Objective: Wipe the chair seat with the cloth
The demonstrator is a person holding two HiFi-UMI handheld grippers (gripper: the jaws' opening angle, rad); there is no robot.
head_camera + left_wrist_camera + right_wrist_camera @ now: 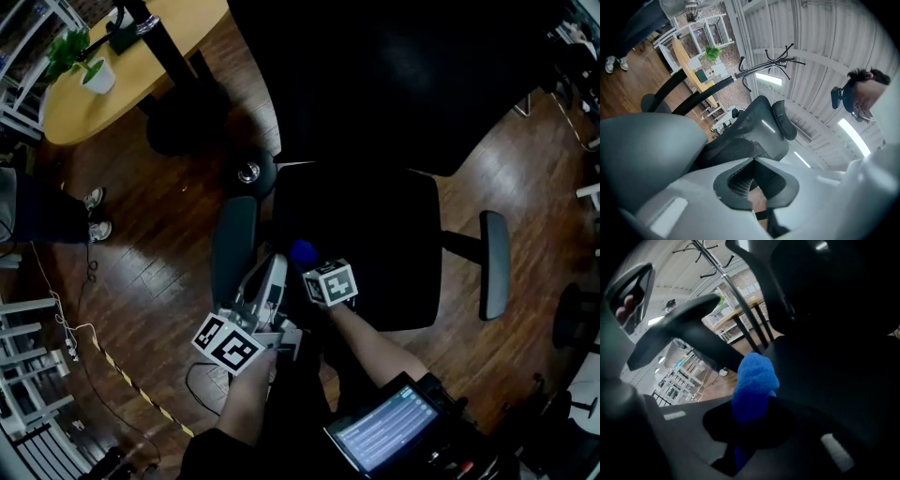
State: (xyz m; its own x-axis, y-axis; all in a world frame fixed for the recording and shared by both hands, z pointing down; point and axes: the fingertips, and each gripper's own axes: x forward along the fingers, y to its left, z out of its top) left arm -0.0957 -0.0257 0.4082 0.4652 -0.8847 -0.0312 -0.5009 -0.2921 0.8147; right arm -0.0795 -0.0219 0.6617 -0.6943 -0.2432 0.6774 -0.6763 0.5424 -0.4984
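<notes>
Over the black chair seat (384, 244) on wood floor (141, 267), right tongs (305, 259) clamp the blue cloth (752, 380); left tongs (274, 268) closed, empty.

Cloth (302, 251) at left edge of chair seat (384, 239)

In the head view the chair seat (384, 244) is so dark that its surface cannot be made out, and the backrest (394, 75) runs off the top edge. Only a small blue tip of the cloth (302, 251) shows, by the seat's edge at the view's left. The rest lies behind a marker cube (331, 282). In the right gripper view the cloth's lower end sinks into shadow between the right gripper's (750, 416) jaws. Print on the screen (386, 433) is too small to read.
</notes>
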